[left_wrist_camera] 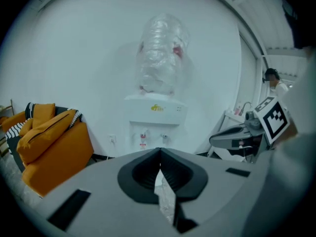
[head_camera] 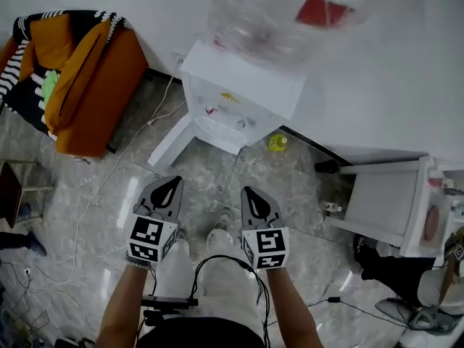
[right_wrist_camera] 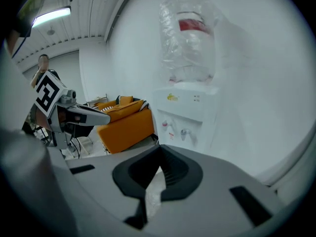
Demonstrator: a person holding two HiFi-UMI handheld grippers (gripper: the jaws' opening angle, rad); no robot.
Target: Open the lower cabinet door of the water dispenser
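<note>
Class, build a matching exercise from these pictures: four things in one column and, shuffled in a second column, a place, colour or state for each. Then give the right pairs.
Column one
1. water bottle
2. armchair
3. small yellow thing
4. left gripper

Column two
A. jaws shut, nothing between them
B. on the floor, just right of the water dispenser in the head view
C. on top of the water dispenser
D. orange

Pairs: 1-C, 2-D, 3-B, 4-A
</note>
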